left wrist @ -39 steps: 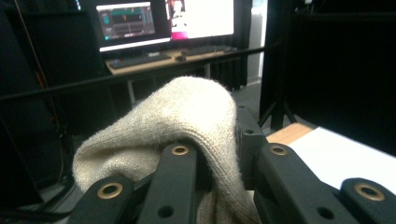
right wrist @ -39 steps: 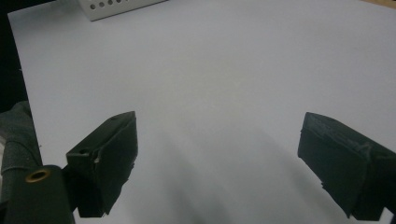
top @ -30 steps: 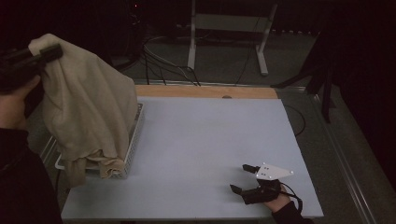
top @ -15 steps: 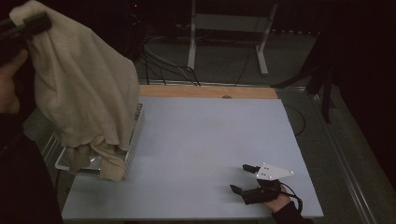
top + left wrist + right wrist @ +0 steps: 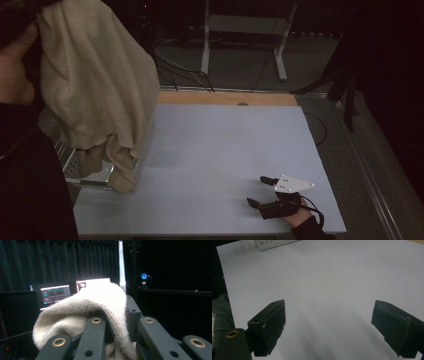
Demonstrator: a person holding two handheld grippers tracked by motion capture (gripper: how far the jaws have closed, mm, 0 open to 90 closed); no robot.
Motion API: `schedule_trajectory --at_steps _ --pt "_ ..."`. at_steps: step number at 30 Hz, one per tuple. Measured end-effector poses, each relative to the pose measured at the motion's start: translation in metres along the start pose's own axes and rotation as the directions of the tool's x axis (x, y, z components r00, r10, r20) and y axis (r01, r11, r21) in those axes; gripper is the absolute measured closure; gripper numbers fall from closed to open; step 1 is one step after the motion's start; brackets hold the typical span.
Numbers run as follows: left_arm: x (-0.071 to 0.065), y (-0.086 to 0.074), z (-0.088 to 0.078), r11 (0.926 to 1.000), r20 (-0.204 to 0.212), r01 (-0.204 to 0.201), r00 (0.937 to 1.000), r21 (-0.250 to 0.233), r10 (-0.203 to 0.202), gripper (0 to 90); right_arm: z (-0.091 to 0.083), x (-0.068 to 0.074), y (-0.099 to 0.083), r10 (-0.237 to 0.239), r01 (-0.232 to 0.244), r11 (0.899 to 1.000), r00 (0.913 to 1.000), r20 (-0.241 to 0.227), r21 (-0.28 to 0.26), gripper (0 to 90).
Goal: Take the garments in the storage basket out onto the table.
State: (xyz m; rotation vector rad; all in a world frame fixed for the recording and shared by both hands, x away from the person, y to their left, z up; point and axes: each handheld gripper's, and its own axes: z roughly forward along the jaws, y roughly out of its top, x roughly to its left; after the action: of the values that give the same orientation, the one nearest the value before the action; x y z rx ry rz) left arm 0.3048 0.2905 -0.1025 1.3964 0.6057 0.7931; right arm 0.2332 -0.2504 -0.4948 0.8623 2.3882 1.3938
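- Near edge: right tongs (image 5: 264,191) rest on the pale surface (image 5: 225,150), jaws wide, nothing between them.
- Left edge: left tongs (image 5: 117,322) clamp the beige cloth (image 5: 95,85), raised above the perforated white basket (image 5: 70,167).
- Middle of the surface lies open.
- Beyond: wooden strip (image 5: 225,98), floor cables (image 5: 180,75), metal stand (image 5: 245,30), dark curtains.

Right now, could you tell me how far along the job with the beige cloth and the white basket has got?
Done: the left gripper is shut on the beige cloth and holds it high. In hand: most of the cloth hangs in the air, but its lower end drapes at the white basket. Left: lifting it free and probably laying it on the table, where the right gripper rests open and empty.
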Motion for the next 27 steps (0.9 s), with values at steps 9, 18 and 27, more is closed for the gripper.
schedule_trajectory --at_steps 9,18,27 --pt "-0.023 0.005 0.031 1.0000 0.087 0.008 0.9962 0.005 -0.008 82.8 -0.001 0.000 0.000 -0.002 0.002 1.000 1.0000 0.005 -0.004 12.2" --pt "-0.046 -0.003 0.073 0.9995 0.171 0.031 0.9849 0.001 -0.031 82.7 -0.004 -0.002 -0.001 -0.004 0.004 1.000 1.0000 0.006 -0.014 12.2" --pt "-0.071 -0.017 0.117 0.9971 0.266 0.076 0.9612 -0.006 -0.071 82.7 -0.007 -0.002 0.000 -0.004 0.004 1.000 0.9999 0.012 -0.023 12.2"
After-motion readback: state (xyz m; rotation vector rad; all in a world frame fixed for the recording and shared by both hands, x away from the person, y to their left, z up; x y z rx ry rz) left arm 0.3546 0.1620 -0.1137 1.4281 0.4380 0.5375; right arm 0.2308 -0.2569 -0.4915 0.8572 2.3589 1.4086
